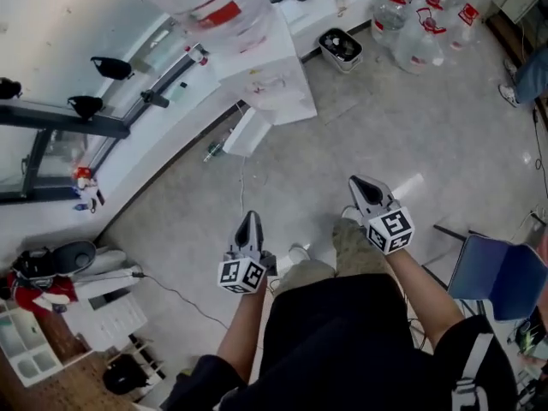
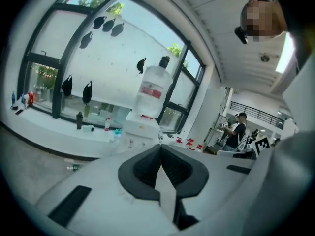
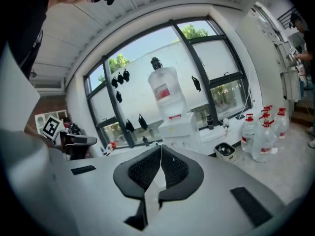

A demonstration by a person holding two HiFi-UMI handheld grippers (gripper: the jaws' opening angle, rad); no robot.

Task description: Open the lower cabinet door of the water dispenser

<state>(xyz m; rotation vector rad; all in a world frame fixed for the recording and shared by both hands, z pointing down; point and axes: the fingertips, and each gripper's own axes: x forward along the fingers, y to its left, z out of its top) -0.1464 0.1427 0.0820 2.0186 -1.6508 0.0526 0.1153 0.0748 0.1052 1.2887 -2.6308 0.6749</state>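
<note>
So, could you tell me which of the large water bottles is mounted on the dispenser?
The red-labelled bottle sitting atop the white dispenser; the other bottles stand capped on the floor.

Readable text check: nothing is reading out.
A red label is showing on the dispenser bottle, with more on the floor jugs, but the print is blurring too small to read in every view.

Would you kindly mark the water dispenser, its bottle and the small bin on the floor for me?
water dispenser (image 3: 179,127): right gripper view, white front panel.
bottle (image 3: 170,104): right gripper view, clear body below label.
small bin (image 3: 226,153): right gripper view, front wall.
</note>
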